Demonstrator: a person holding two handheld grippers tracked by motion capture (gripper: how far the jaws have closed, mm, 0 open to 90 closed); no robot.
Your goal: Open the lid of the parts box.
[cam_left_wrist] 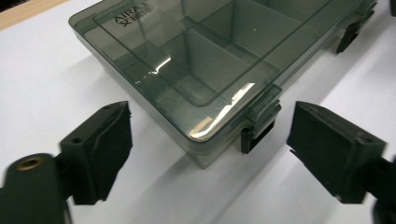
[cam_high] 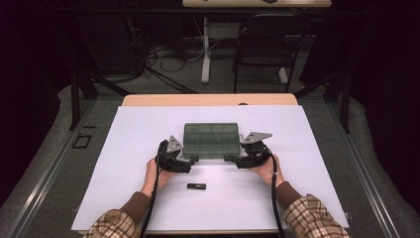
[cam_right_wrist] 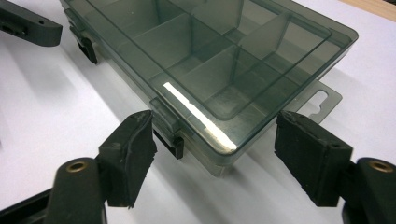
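A smoke-grey compartment box is lying flat with its lid down near the middle of the white worktop. The left claw is sitting at the box's 7 o'clock corner and the right claw at its 5 o'clock corner, so the box is lying between the two, slightly toward 12 o'clock from both. In the left gripper view the left claw is standing apart, its jaws straddling the near corner and the black latch, with bare worktop showing on either side of the corner; nothing is being pressed. In the right gripper view the right claw is also standing apart around the opposite near corner; its left jaw is sitting just beside the second latch and may be brushing it, though the angle is leaving that unclear, while the other jaw is hanging off the box's side. A small black object is lying on the worktop at 6 o'clock from the box, between the person's hands.
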